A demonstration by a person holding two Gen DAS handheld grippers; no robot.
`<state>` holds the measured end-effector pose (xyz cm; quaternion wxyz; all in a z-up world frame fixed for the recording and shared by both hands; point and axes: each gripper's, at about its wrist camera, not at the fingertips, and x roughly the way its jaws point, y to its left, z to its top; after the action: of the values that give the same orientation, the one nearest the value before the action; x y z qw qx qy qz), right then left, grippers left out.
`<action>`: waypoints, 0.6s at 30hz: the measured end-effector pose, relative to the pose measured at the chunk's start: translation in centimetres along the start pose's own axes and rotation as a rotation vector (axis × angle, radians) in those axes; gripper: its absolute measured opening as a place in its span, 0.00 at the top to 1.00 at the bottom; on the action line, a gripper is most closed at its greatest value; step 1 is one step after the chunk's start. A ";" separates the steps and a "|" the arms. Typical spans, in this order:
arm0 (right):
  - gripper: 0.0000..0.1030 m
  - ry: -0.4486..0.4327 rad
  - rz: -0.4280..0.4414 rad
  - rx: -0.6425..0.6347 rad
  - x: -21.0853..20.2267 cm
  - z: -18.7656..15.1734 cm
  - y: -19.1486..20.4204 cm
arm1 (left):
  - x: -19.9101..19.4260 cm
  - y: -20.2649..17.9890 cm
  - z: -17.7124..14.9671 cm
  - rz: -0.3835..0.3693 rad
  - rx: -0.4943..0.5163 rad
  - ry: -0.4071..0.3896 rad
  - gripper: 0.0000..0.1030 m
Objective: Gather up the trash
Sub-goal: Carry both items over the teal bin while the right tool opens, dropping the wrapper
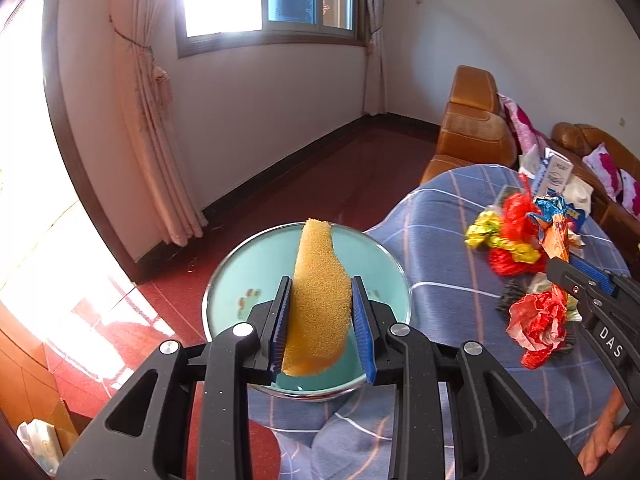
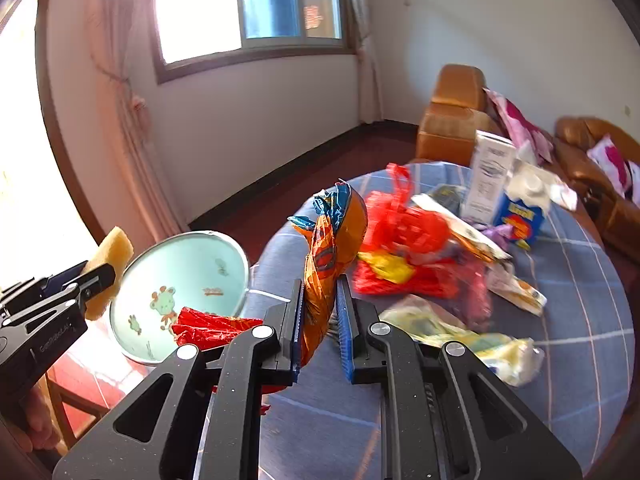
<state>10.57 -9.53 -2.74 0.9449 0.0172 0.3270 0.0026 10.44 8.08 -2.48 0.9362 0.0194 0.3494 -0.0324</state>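
Left gripper (image 1: 320,320): black frame, blue ribbed pads, pointing forward and downward; jaws narrowed, pads pressing both faces of a yellow sponge (image 1: 318,300) standing upright between them. Bare fingers of the person's left hand (image 2: 36,420) wrap its handle.

Right gripper (image 2: 320,320): same build, angled downward; jaws close together, clamped on a twisted orange wrapper (image 2: 326,256). Person's right hand (image 1: 604,436) grips its handle, partly in view.

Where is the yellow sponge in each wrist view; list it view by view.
Left wrist view: yellow sponge at centre, clamped in the left gripper.
Right wrist view: yellow sponge at left edge, in that gripper.
Shared landmark: the pale green bowl right behind it.
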 end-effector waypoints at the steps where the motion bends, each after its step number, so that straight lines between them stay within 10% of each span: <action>1: 0.84 0.000 0.004 -0.014 0.3 0.1 0.6 | 0.2 0.3 0.1 0.009 -0.002 0.004 0.72; 18: 0.84 0.102 0.110 -0.219 7.3 0.3 8.3 | 5.5 4.2 0.3 0.097 -0.008 0.076 0.72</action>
<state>16.57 -1.14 -6.76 0.9218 -0.0681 0.3708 0.0908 15.11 11.97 -5.77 0.9229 0.0338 0.3834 0.0151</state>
